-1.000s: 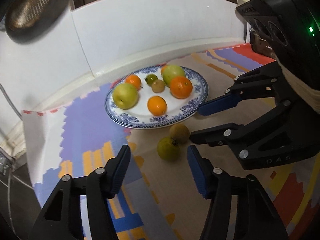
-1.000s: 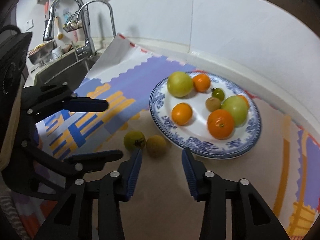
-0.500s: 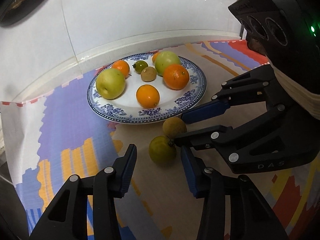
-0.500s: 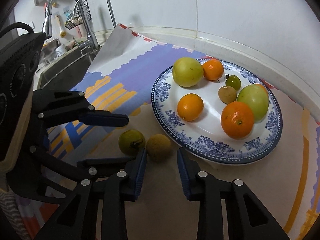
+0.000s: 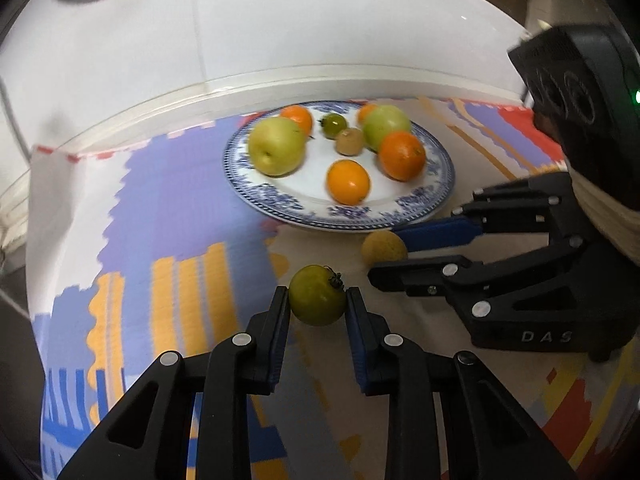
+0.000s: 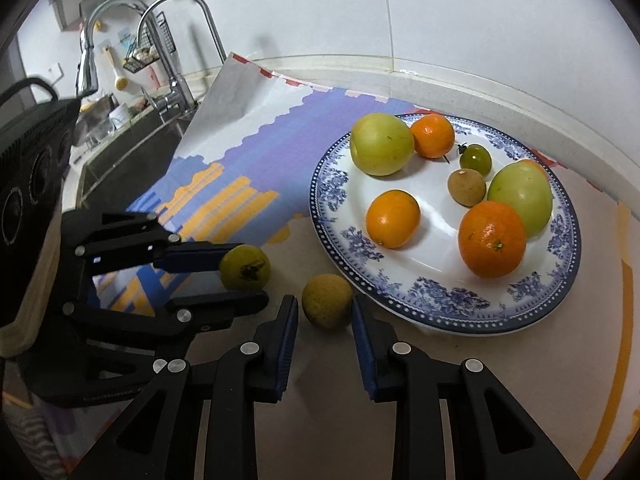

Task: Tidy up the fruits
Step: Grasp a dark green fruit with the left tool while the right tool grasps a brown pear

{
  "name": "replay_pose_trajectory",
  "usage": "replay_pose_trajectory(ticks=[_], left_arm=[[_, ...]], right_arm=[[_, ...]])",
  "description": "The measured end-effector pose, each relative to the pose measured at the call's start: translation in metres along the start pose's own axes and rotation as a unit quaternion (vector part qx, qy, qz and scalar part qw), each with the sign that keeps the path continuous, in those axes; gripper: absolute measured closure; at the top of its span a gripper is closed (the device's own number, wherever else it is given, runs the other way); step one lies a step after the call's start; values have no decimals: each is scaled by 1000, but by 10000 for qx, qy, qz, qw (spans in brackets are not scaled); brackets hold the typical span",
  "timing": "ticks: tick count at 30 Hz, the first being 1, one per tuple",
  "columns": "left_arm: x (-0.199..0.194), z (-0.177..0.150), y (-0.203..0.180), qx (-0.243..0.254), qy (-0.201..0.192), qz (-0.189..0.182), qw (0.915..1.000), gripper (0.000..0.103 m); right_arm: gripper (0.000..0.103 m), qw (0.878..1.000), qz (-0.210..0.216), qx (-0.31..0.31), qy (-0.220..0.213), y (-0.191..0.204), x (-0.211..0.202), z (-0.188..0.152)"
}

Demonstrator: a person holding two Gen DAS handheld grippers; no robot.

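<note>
Left gripper (image 5: 318,304): jaws have just been closing and now pinch the green tomato (image 5: 317,295) at both sides, the fruit resting on the patterned mat (image 5: 168,208). Right gripper (image 6: 325,312): jaws drawn in on the tan round fruit (image 6: 326,300); the pads sit against or just beside its flanks, and I judge it gripped.

Step in hand: the pick of the last two loose fruits, both lying just near of the blue-and-white plate (image 6: 440,300).

Next move, in my judgement: lift each fruit clear of the rim and set it in the bare white centre, between the oranges (image 6: 393,219).

Clearances: the two grippers work close side by side, so staggered lifts are advisable. The plate is crowded at the far side. The sink (image 6: 120,160) lies far left; a wall closes the far edge of the bench.
</note>
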State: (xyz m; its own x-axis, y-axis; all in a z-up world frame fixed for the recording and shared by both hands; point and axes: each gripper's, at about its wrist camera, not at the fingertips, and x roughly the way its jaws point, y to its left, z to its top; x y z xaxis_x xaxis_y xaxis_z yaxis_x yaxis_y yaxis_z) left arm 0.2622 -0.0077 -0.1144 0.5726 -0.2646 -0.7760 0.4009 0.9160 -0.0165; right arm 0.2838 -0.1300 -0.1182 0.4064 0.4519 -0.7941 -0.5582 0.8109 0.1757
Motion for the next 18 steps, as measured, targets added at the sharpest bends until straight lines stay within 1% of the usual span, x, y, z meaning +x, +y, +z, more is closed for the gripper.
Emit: replay_pose_trajectory(ticks=[4, 6, 11, 18], left_arm=[[-4, 0, 7, -345, -58, 98, 9993, 75], [-7, -1, 9, -426, -87, 138, 9990, 75], [-21, -1, 6, -462, -237, 159, 9985, 75], [-46, -2, -3, -520, -474, 149, 9974, 75]], right_arm=[[73, 9999, 31, 99, 4, 0, 3, 0], [76, 9999, -35, 95, -9, 0, 2, 0], [76, 9996, -74, 239, -90, 0, -5, -4], [76, 9978, -300, 431, -392, 6, -37, -11]])
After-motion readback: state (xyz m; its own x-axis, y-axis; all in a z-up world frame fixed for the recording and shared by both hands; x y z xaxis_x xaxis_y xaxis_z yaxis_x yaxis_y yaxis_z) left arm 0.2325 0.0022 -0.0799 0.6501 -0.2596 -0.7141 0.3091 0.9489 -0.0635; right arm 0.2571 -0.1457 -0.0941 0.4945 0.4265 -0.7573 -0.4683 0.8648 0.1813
